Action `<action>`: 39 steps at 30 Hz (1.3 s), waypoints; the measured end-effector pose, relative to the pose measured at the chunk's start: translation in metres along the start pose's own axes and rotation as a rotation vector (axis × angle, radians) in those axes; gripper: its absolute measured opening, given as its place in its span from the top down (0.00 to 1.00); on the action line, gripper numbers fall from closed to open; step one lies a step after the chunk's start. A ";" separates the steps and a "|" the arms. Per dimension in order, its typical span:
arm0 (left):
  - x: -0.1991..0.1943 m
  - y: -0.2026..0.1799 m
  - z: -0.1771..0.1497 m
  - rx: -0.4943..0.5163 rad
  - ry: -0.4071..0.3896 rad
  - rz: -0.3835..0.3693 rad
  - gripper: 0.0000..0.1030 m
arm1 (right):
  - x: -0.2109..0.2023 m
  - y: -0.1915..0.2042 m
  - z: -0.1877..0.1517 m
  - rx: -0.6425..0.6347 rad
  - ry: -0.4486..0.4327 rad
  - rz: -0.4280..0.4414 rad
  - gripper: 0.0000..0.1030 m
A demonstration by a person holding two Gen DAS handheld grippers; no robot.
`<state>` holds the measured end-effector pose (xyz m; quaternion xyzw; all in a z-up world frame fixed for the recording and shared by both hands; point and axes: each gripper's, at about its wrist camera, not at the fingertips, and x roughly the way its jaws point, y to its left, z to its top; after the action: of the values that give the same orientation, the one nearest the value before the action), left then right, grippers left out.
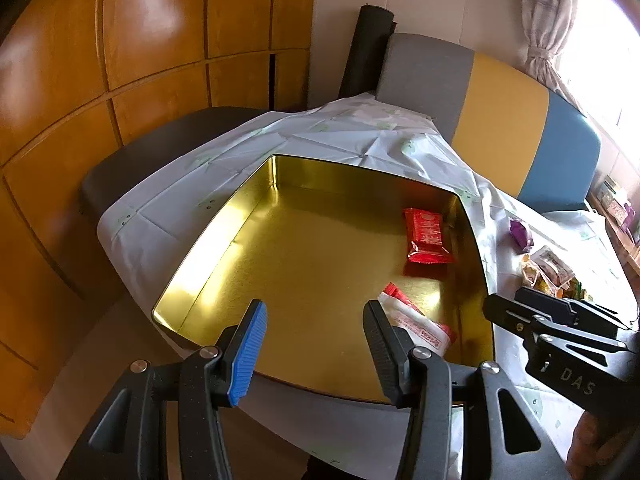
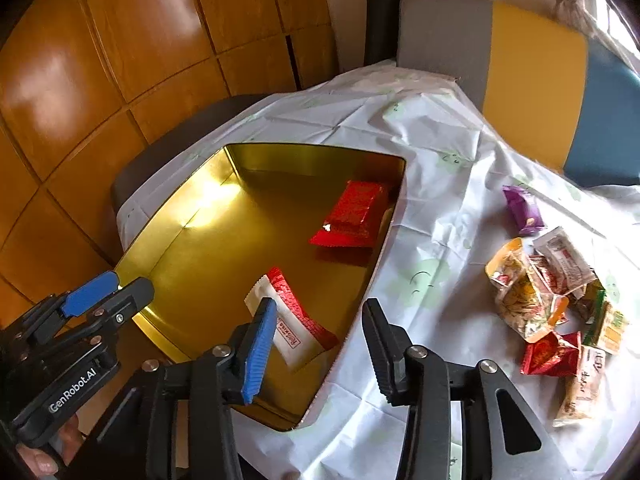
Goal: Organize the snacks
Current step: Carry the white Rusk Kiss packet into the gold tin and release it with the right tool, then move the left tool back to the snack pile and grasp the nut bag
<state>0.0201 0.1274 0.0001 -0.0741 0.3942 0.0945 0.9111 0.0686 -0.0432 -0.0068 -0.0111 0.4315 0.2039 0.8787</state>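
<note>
Landmark: the gold tin (image 2: 224, 248) on the white tablecloth (image 2: 440, 208); every place below is given from it.
Your left gripper (image 1: 314, 334): jaws parted, nothing between them. It hangs over the tin's near edge, tilted down into it.
Your right gripper (image 2: 320, 336): jaws released, with no packet pinched. Its blue pad (image 2: 260, 356) sits over the tin's near right corner, and the black one hangs outside the tin's right wall, above the cloth.
White-and-red packet (image 2: 292, 320): lies flat on the tin's floor at the near right corner. It is just beyond your right gripper's blue pad and free of it. In the left wrist view it shows just behind your left gripper's black finger (image 1: 384, 344); you cannot tell whether they touch.
Red packet (image 2: 354, 216): inside the tin against its right wall, further back, well apart from both grippers.
Purple packet (image 2: 522, 210): on the cloth to the right of the tin.
Loose snack pile (image 2: 560, 304): on the cloth, right of the tin, beyond your right gripper's black finger.
</note>
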 end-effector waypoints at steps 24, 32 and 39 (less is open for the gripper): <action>-0.007 -0.030 -0.005 0.096 -0.023 -0.032 0.51 | -0.083 -0.027 -0.033 -0.079 -0.448 -0.280 0.00; -0.012 -0.049 -0.008 0.160 -0.036 -0.063 0.51 | -0.102 -0.091 -0.043 0.080 -0.362 -0.292 0.00; -0.020 -0.072 -0.011 0.237 -0.052 -0.120 0.51 | -0.115 -0.175 -0.056 0.220 -0.186 -0.434 0.00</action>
<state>0.0160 0.0532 0.0116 0.0129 0.3739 -0.0057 0.9273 0.0276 -0.2544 0.0184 0.0111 0.3562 -0.0375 0.9336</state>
